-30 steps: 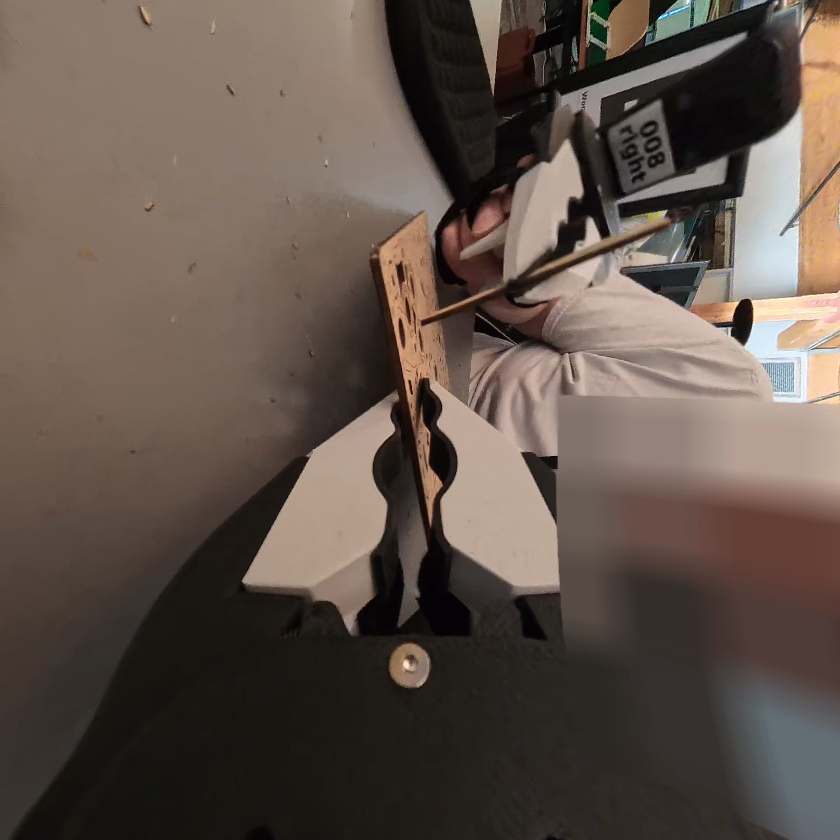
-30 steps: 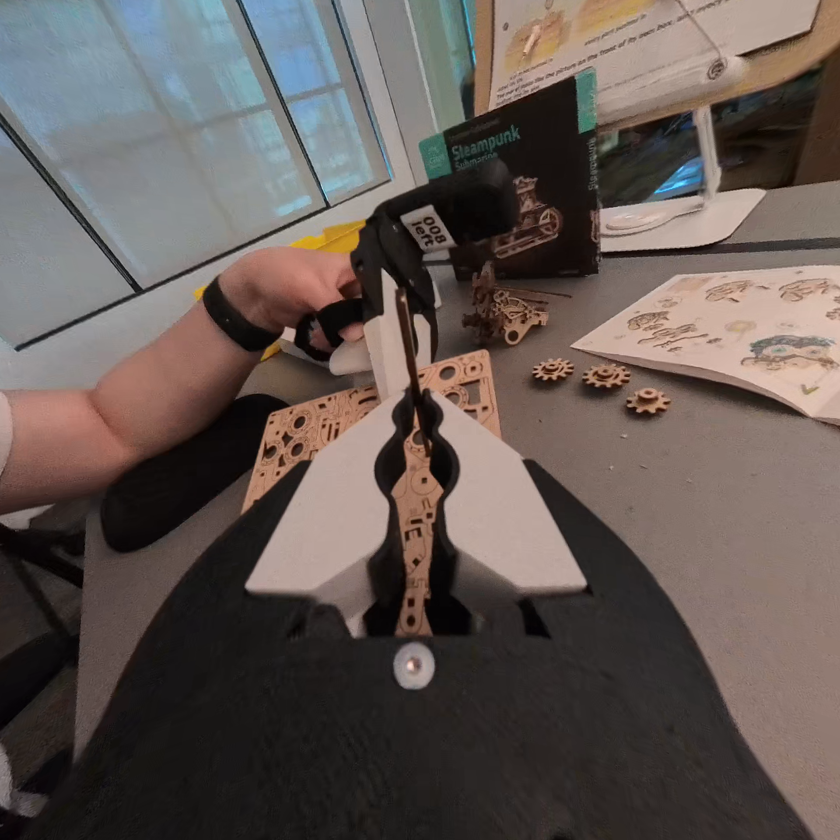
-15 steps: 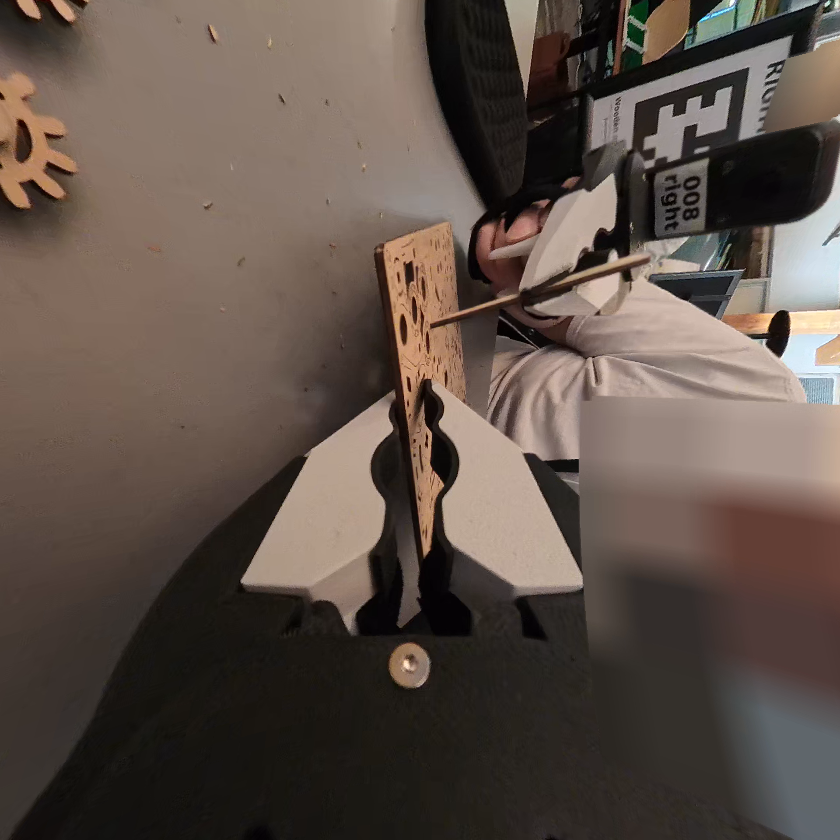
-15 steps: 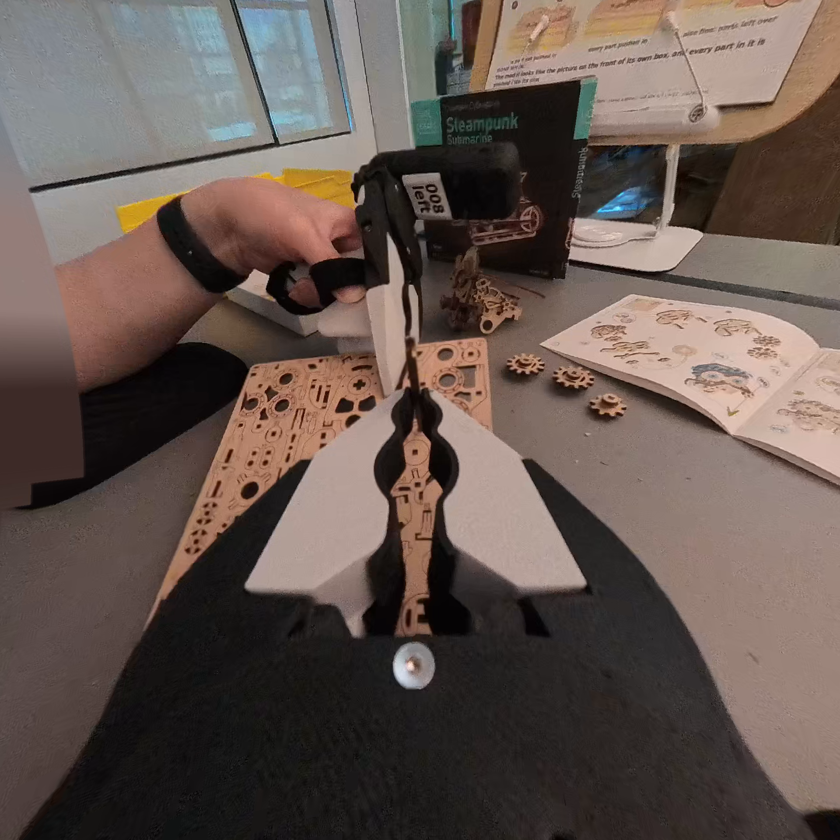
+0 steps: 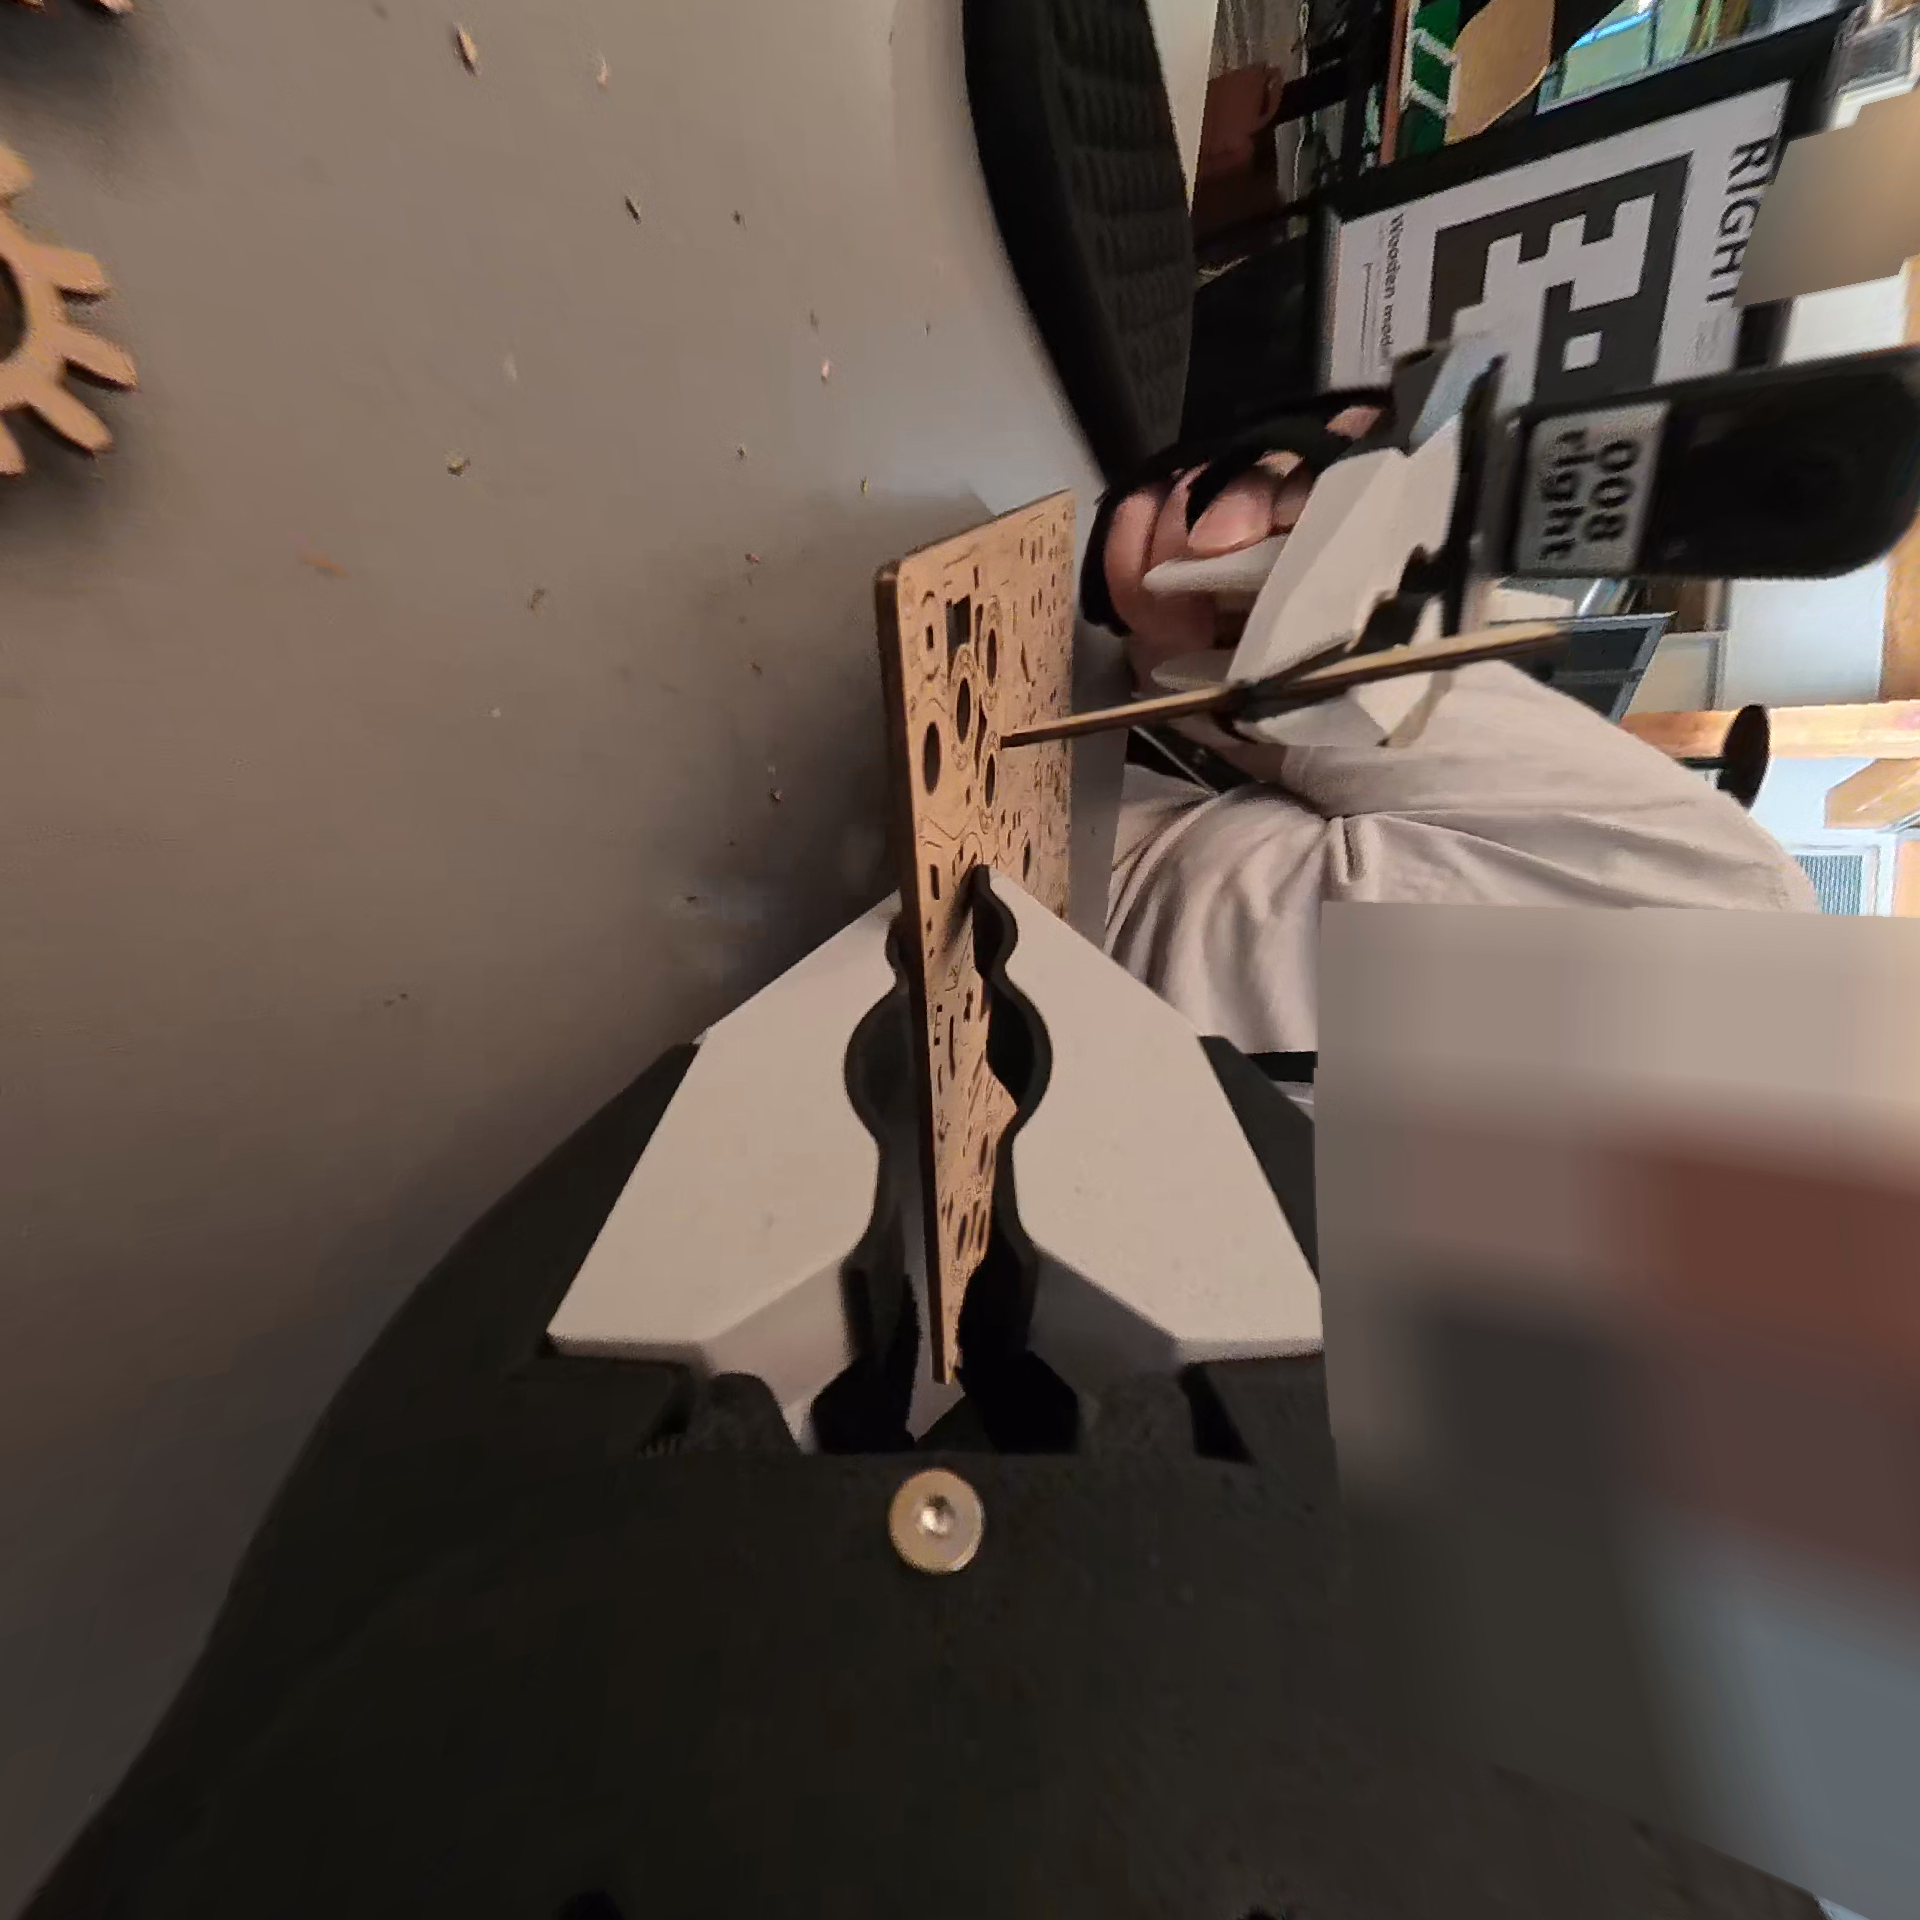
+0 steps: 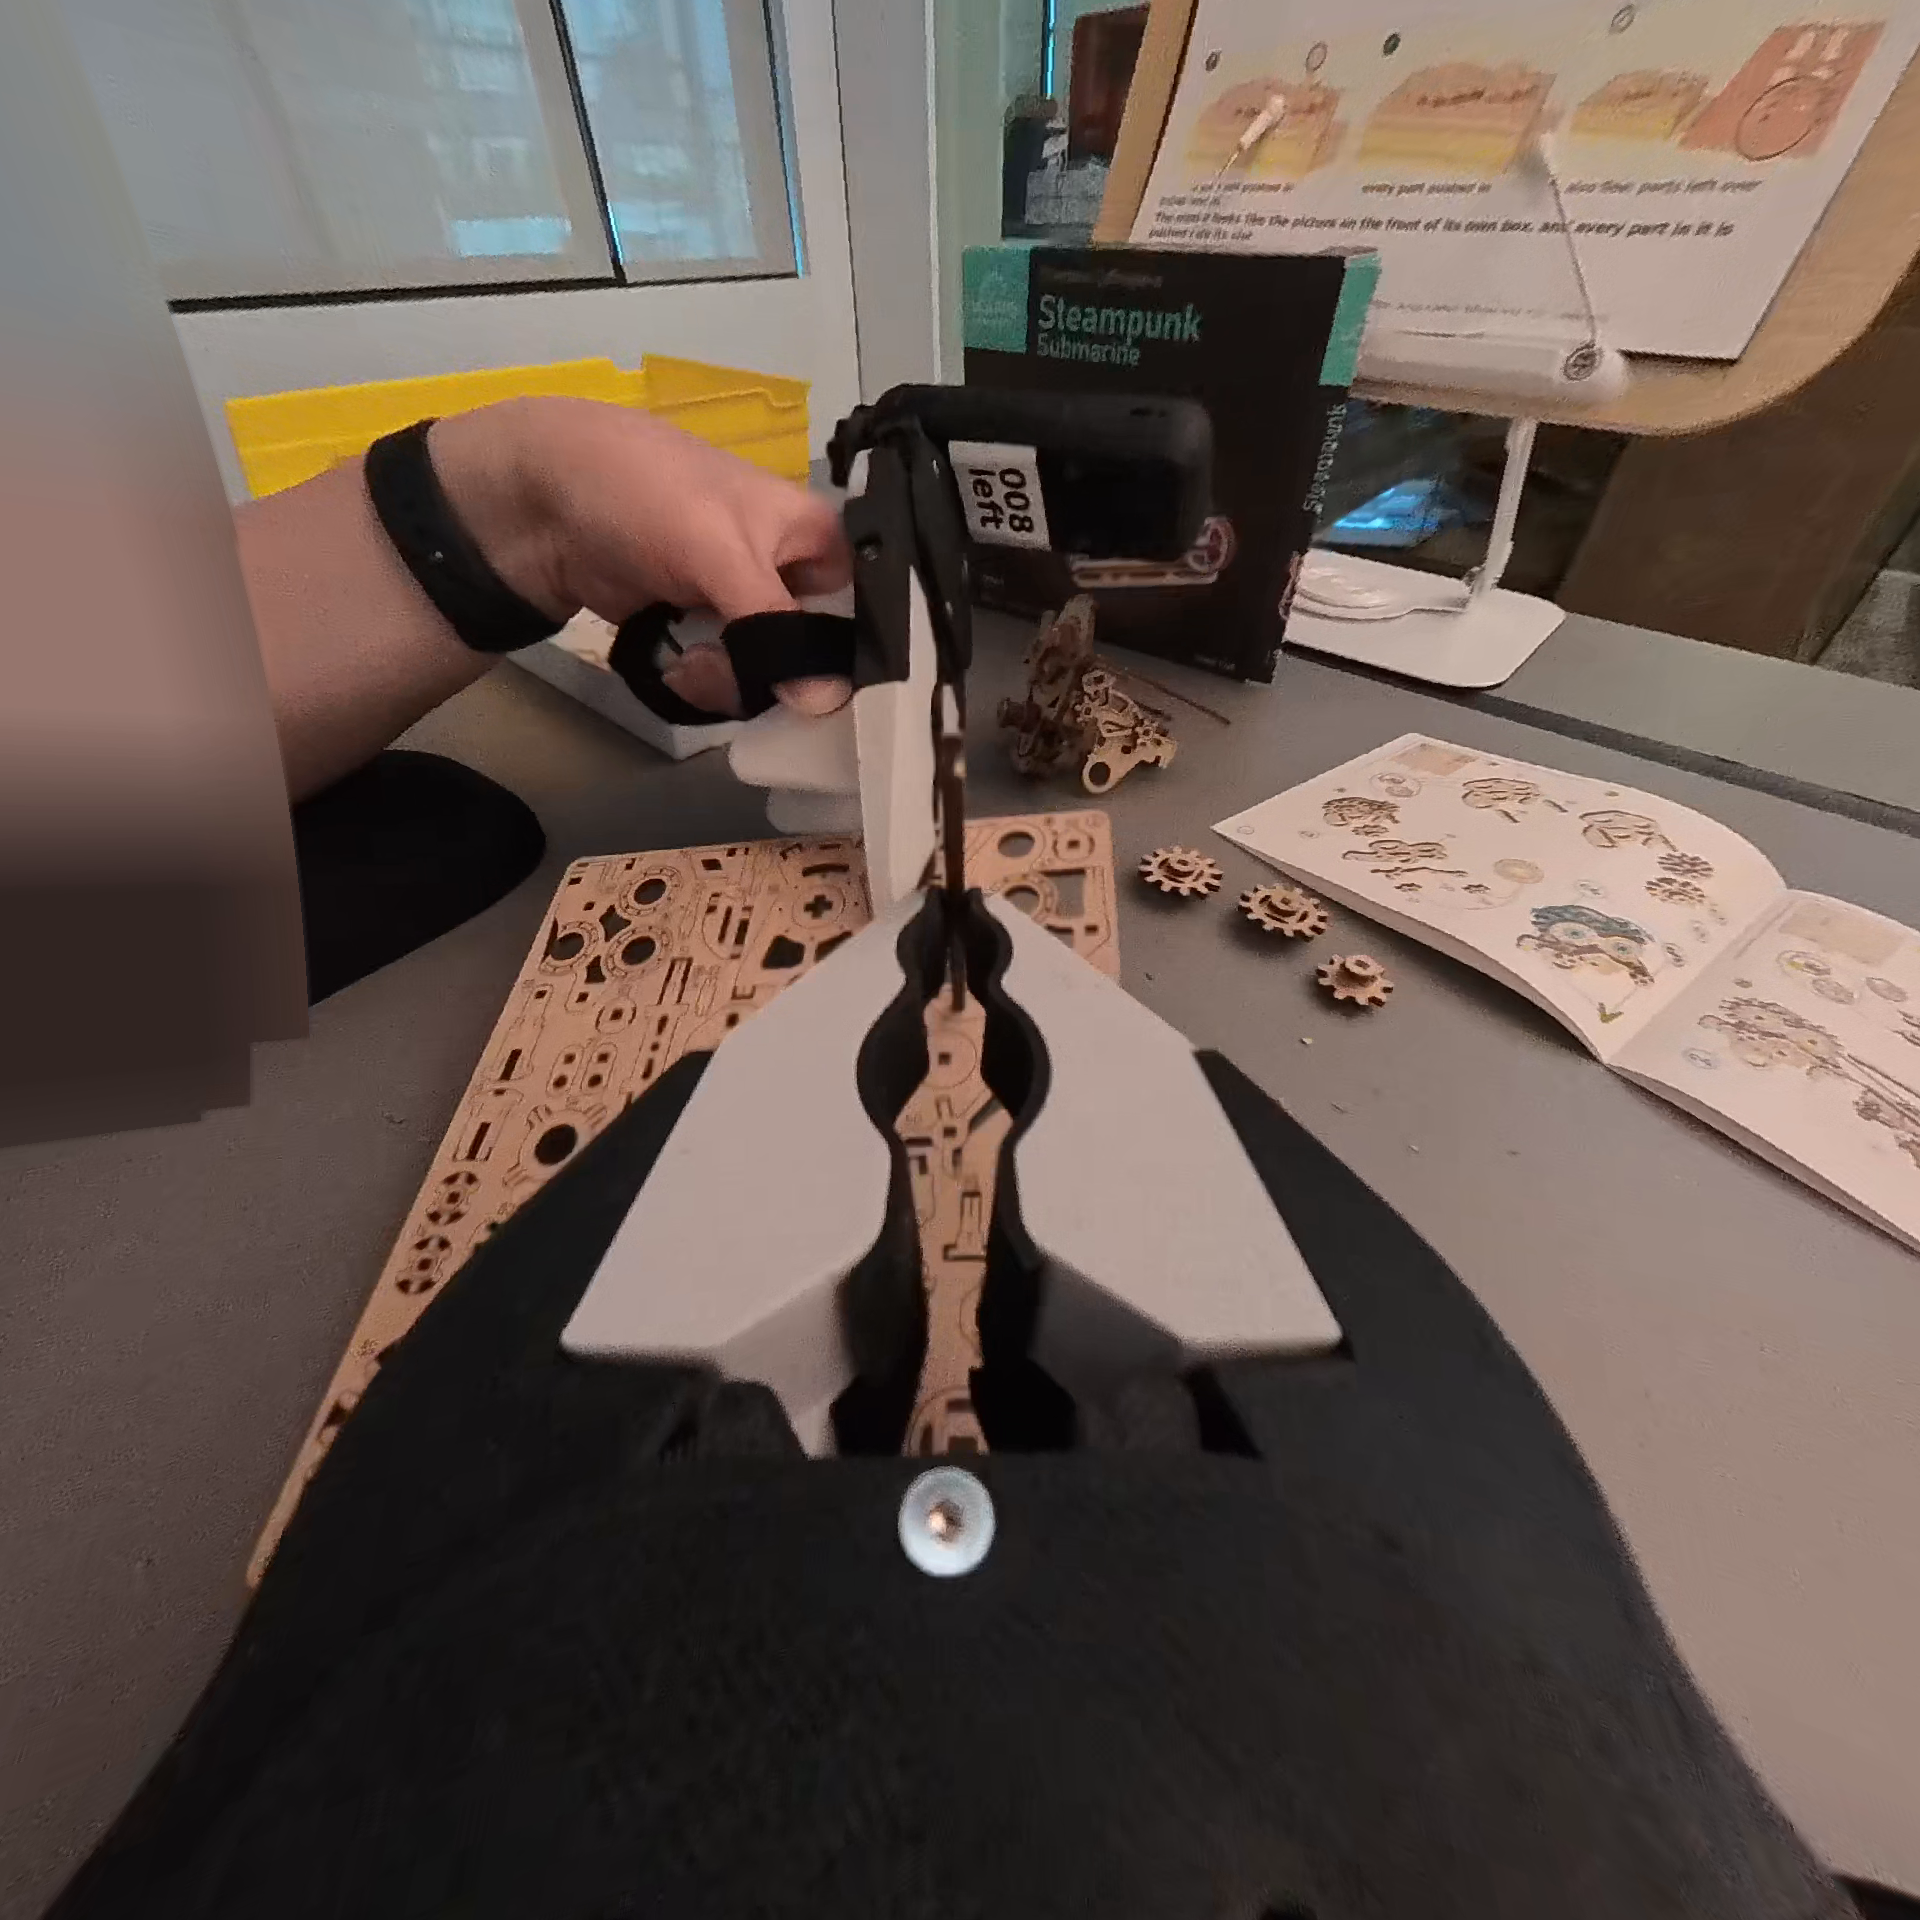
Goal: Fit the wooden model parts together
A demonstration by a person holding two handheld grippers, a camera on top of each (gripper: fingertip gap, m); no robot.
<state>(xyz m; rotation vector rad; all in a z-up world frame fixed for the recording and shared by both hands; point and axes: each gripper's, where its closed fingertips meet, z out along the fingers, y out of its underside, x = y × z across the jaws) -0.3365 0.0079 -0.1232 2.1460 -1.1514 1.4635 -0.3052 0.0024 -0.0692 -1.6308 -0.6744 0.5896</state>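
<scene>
My left gripper (image 5: 940,899) is shut on a thin laser-cut wooden sheet (image 5: 977,675) and holds it upright on edge above the grey table (image 5: 416,727). My right gripper (image 5: 1278,686) is shut on a thin wooden stick (image 5: 1143,712). The stick's tip touches the sheet's face near a round hole. In the right wrist view the right gripper (image 6: 951,914) shows the stick (image 6: 951,982) end-on. The left gripper (image 6: 930,873) stands just ahead with the held sheet (image 6: 951,727) seen edge-on.
A second wooden parts sheet (image 6: 707,956) lies flat under both grippers. Three wooden gears (image 6: 1283,914), an open instruction booklet (image 6: 1558,935), a part-built model (image 6: 1081,717) and a dark box (image 6: 1164,343) lie to the right and behind. Yellow bins (image 6: 520,416) and a black pad (image 6: 416,862) are on the left.
Both hands have shifted and tilted slightly, and more of the flat sheet on the table now shows. The stick tip stays against the held sheet. Both grips are unchanged.
</scene>
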